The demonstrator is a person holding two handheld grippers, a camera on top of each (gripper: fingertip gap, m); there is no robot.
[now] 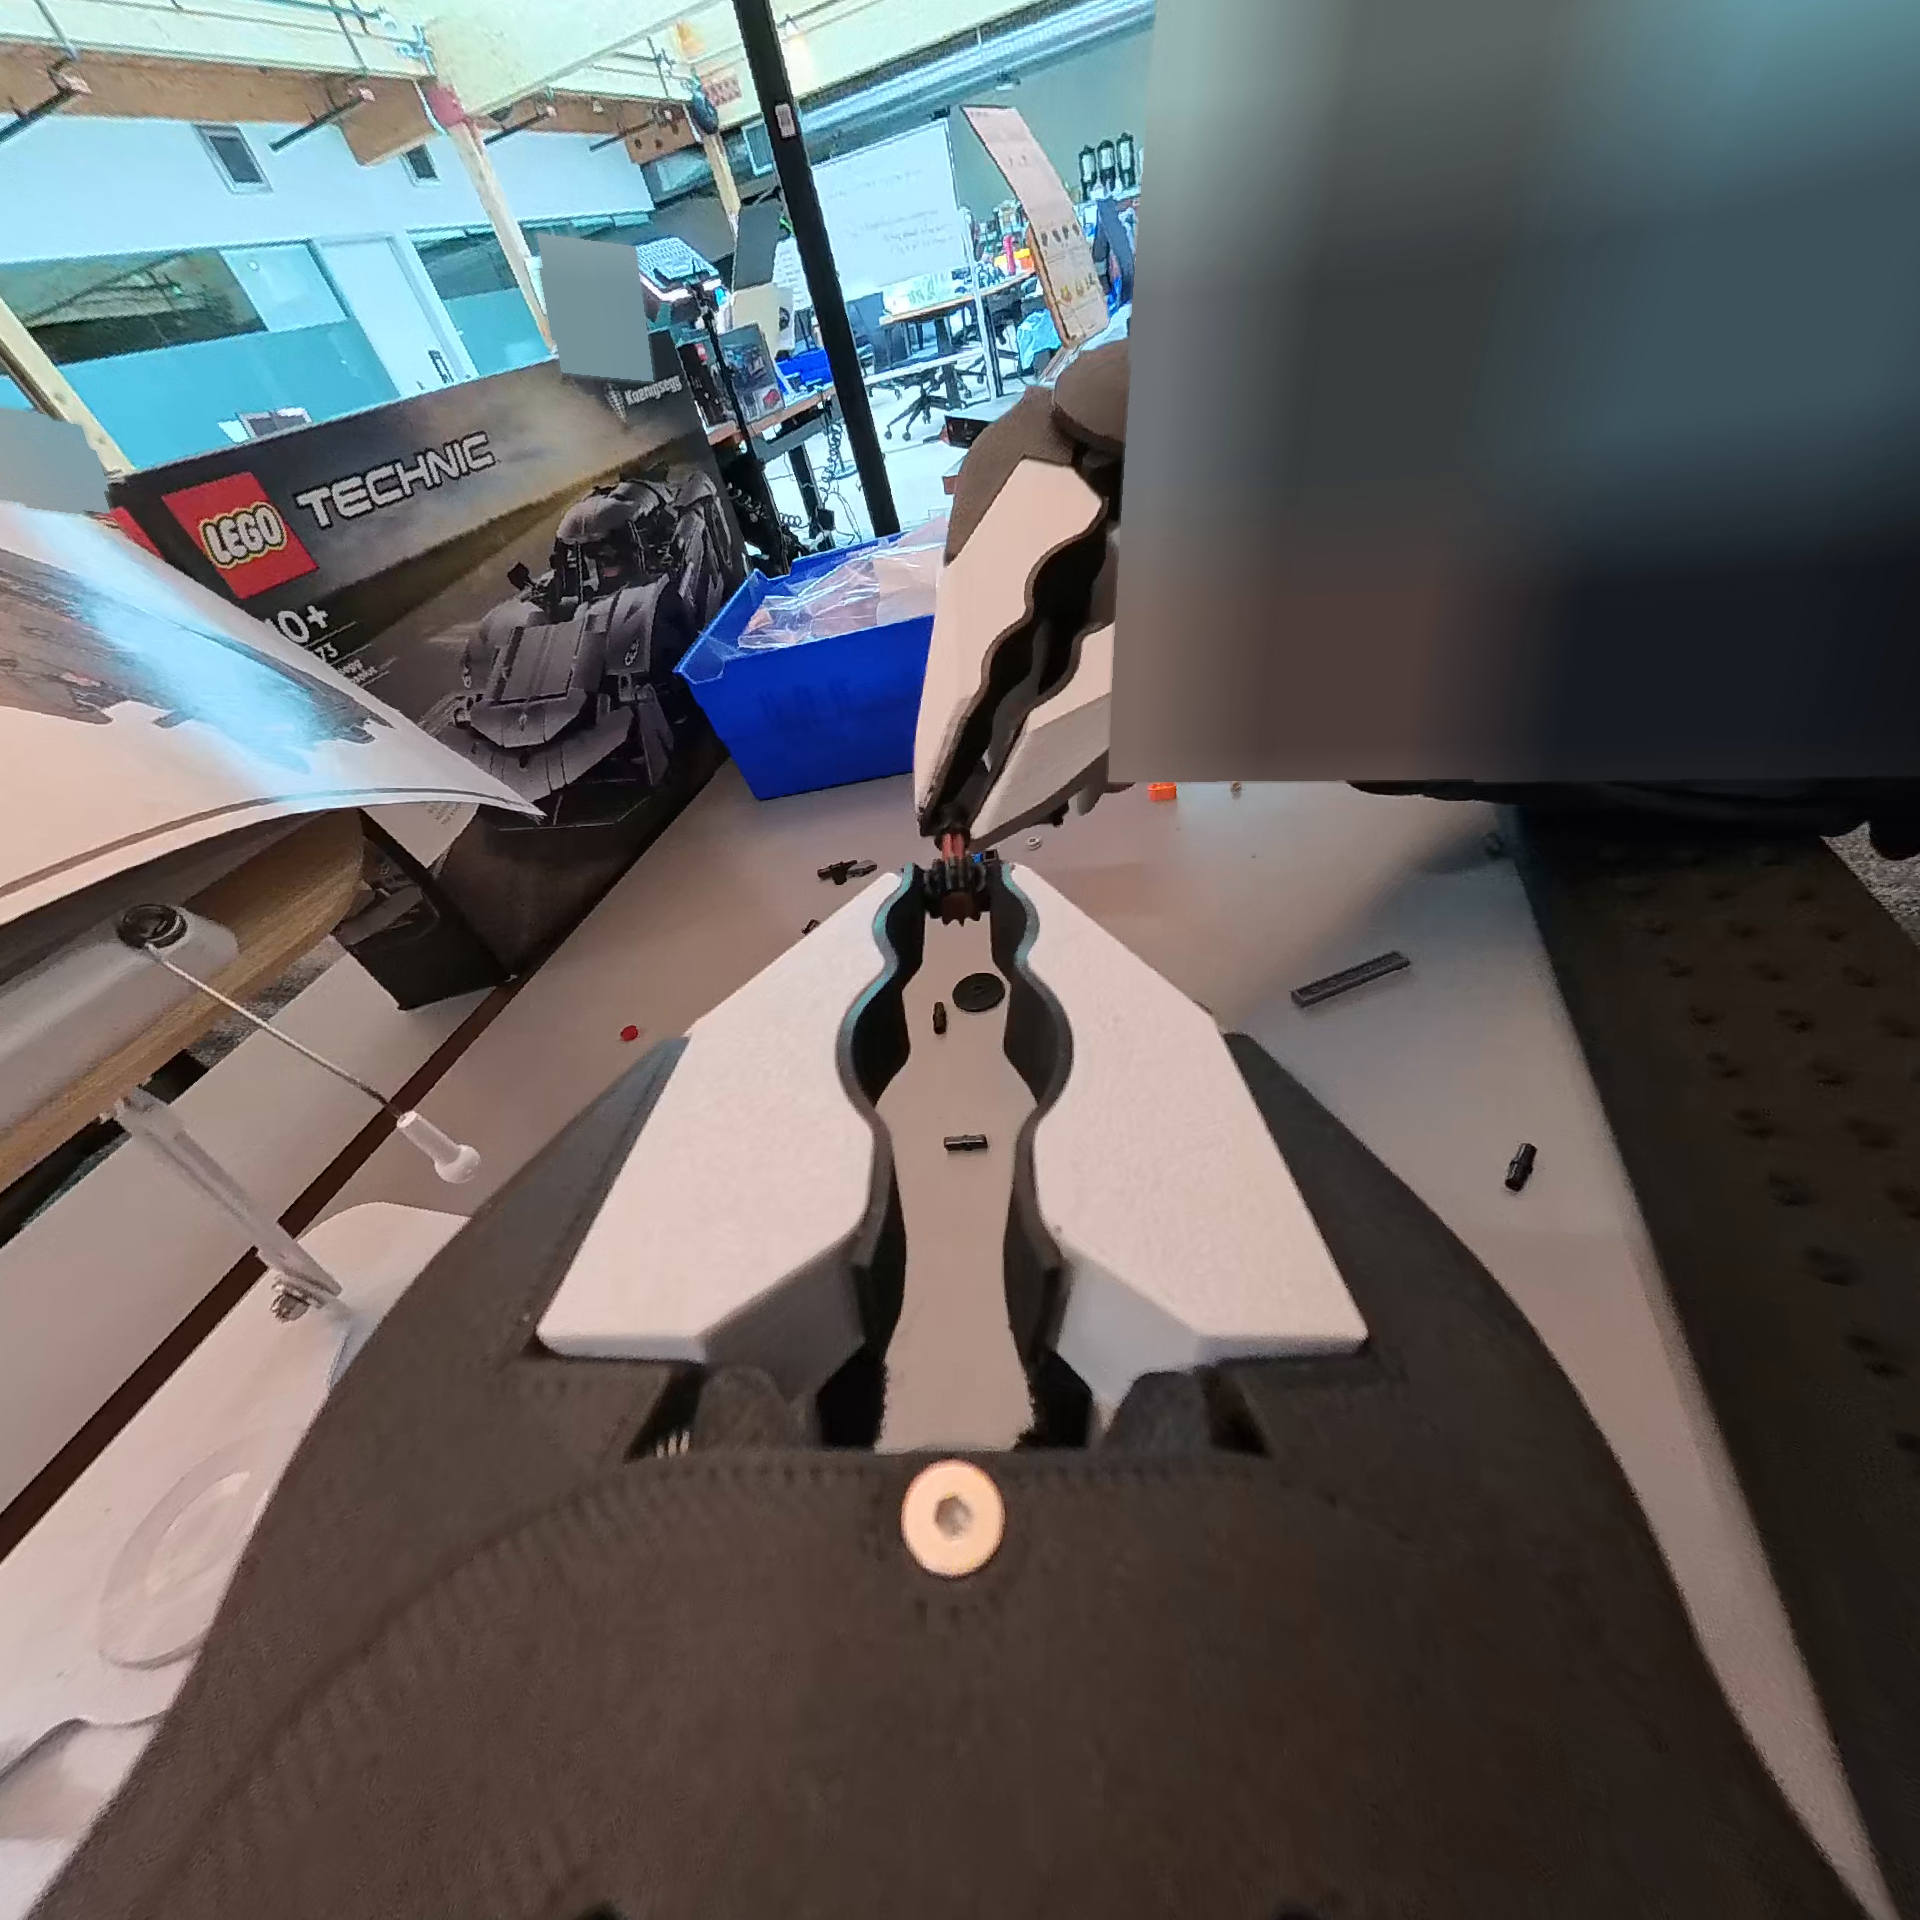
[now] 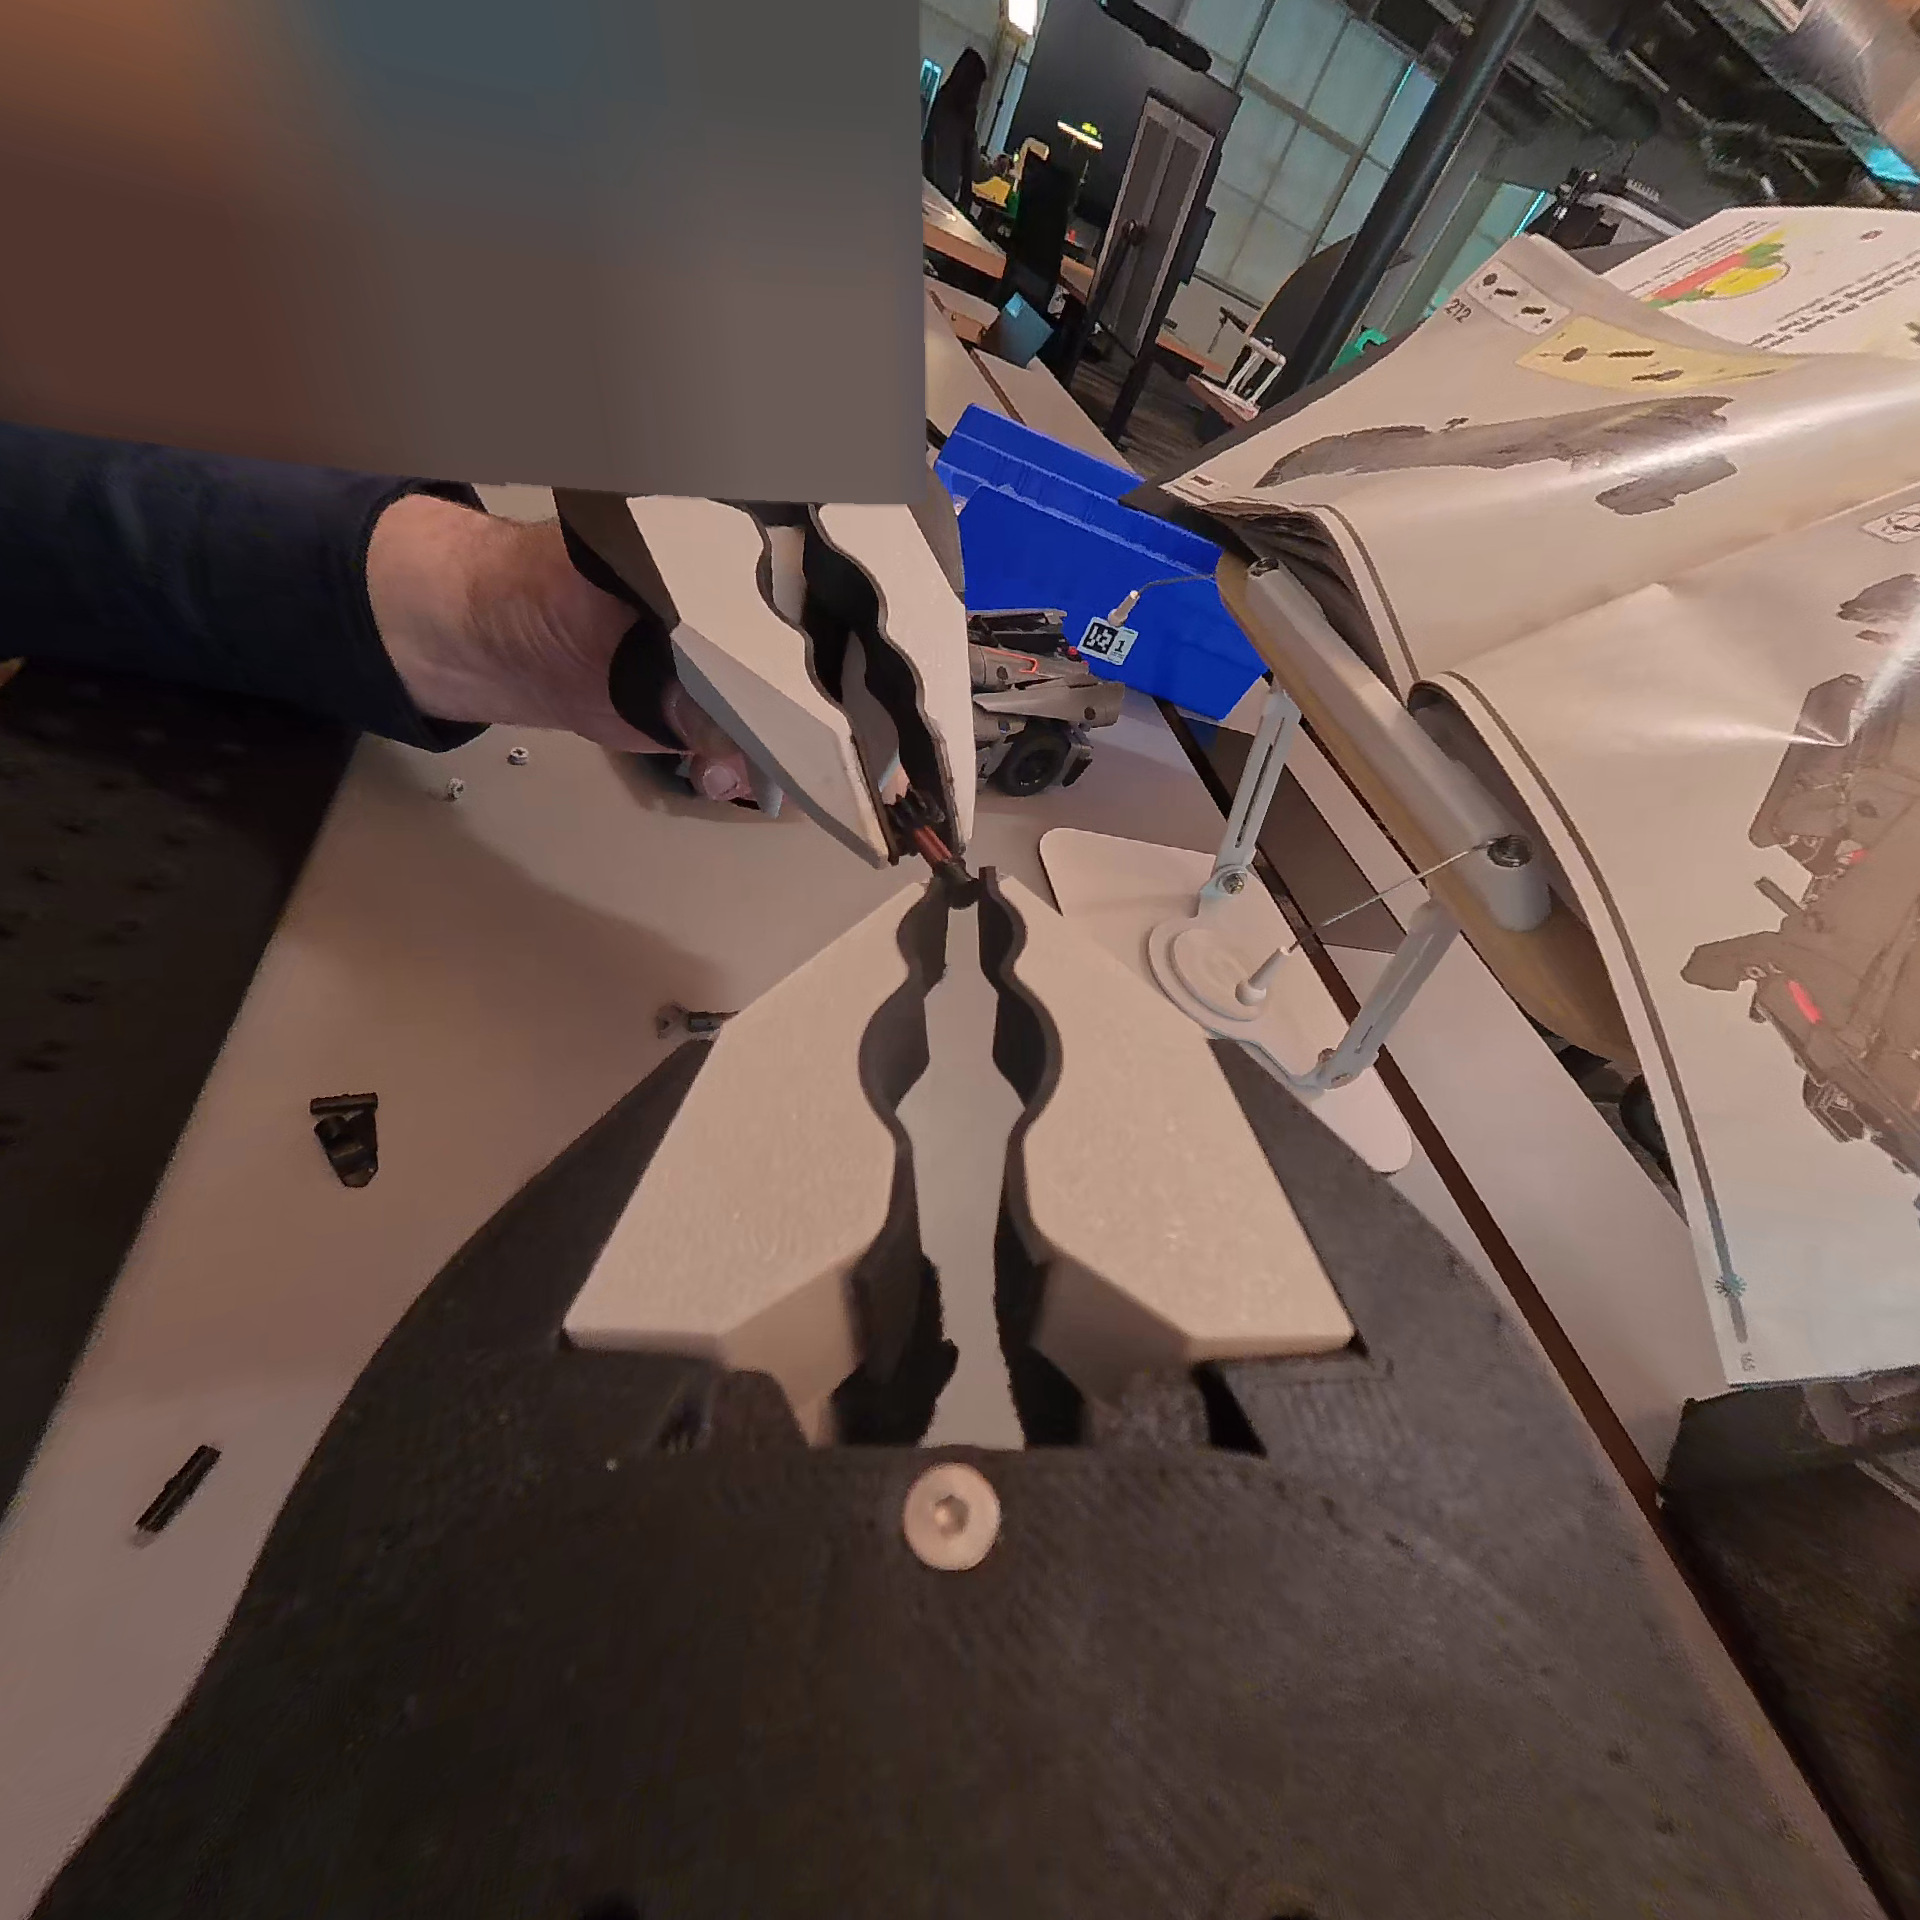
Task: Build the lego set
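Both grippers meet tip to tip above the grey table (image 1: 1351, 904), joining 2 small pieces in the air. The left gripper (image 1: 958, 883) has its jaws nearly closed on a small black gear (image 1: 956, 902) held at the very tips. The right gripper (image 2: 964, 891) pinches what looks like a small black part at its own tips, though too little of it shows to name it. A short red axle (image 1: 948, 837) with dark collars runs between the 2 sets of tips; which gripper carries it cannot be told for certain.

Taking the gear as landmark: loose black pins (image 1: 964, 1143) and a black disc (image 1: 981, 990) lie on the table below it, toward the left camera; a dark flat strip (image 1: 1349, 978) lies to its right; the blue bin (image 1: 821, 696) of bagged parts stands beyond it, with the set's box (image 1: 436, 582) to the bin's left. The manual (image 2: 1558, 540) sits open on a stand to the gear's left. A part-built car (image 2: 1023, 707) rests beyond it in the right view, in front of the bin.

These parts should be very light, hard and smooth, so likely to twist or shoot out of a pinch if squeezed off-centre. My judgement is that the gear is best held across its flat faces, leaving its bore clear, and the axle close to the joining end so it stays straight while pushed. The fit probably needs a firm, well-aligned press rather than force.
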